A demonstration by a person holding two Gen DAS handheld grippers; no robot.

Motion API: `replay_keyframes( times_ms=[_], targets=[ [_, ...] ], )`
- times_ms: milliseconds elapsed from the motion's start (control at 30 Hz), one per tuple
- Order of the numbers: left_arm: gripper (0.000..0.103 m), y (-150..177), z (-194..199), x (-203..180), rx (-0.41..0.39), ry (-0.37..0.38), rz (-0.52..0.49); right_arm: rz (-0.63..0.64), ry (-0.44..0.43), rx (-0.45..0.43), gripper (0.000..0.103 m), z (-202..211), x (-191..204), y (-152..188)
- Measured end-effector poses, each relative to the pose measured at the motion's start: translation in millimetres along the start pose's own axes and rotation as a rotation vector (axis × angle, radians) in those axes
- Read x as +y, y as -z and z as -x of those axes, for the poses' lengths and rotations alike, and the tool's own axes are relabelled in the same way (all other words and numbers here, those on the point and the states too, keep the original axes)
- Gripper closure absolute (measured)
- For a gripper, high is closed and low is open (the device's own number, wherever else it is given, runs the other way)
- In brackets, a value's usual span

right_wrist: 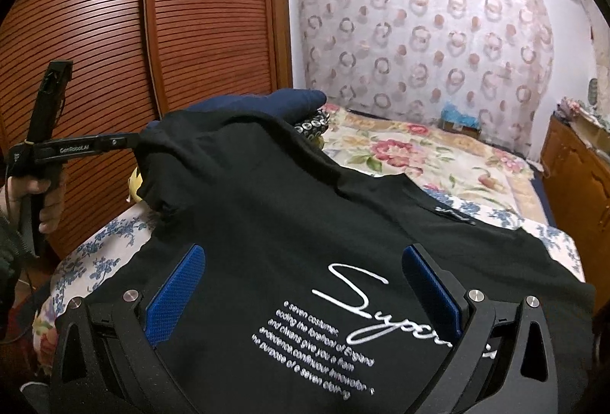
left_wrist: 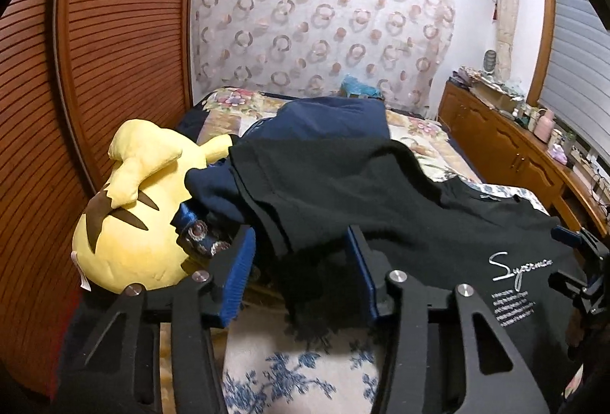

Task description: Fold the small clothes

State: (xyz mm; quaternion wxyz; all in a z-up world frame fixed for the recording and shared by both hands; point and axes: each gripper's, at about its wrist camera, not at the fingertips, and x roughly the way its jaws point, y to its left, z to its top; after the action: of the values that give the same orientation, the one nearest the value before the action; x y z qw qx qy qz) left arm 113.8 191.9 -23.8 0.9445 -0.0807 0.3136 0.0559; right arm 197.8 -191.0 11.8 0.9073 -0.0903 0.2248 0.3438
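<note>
A black T-shirt (right_wrist: 289, 208) with white script print lies spread on the bed, its far side draped over a pile of clothes. In the left wrist view my left gripper (left_wrist: 299, 273) has its blue pads apart, and a sleeve edge of the T-shirt (left_wrist: 305, 254) hangs between them without being pinched. From the right wrist view the left gripper (right_wrist: 131, 141) sits at the shirt's far left corner. My right gripper (right_wrist: 305, 292) stands wide open low over the printed area, one pad on each side of the lettering. It also shows at the shirt's right edge as the right gripper (left_wrist: 572, 254).
A yellow plush toy (left_wrist: 145, 223) lies left of the shirt against the slatted wardrobe (left_wrist: 114, 52). A navy garment (left_wrist: 331, 120) is heaped behind the shirt. The floral bed cover (right_wrist: 419, 154) stretches back to the curtain. A wooden dresser (left_wrist: 514, 147) runs along the right. A hand (right_wrist: 49, 200) holds the left gripper's handle.
</note>
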Motion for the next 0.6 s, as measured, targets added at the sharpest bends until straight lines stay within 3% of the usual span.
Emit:
replay_keyframes(
  times_ms=[67, 133, 300, 433, 600],
  targets=[
    [0.058, 1, -6, 3, 0.012, -0.008, 0.009, 0.004, -0.009, 0.012, 0.0, -7, -4, -4],
    [0.072, 2, -7, 4, 0.015, 0.009, 0.006, 0.004, -0.02, 0.016, 0.0, -13, -7, -8],
    [0.09, 6, -2, -2, 0.003, 0.022, -0.02, -0.01, -0.039, 0.018, 0.0, -24, -14, -12],
    [0.097, 4, 1, -5, 0.004, 0.043, -0.036, -0.015, -0.04, 0.015, 0.0, -29, -15, -10],
    [0.098, -6, 16, -14, -0.049, 0.094, -0.039, -0.028, -0.029, 0.005, 0.0, -27, -17, -7]
  ],
)
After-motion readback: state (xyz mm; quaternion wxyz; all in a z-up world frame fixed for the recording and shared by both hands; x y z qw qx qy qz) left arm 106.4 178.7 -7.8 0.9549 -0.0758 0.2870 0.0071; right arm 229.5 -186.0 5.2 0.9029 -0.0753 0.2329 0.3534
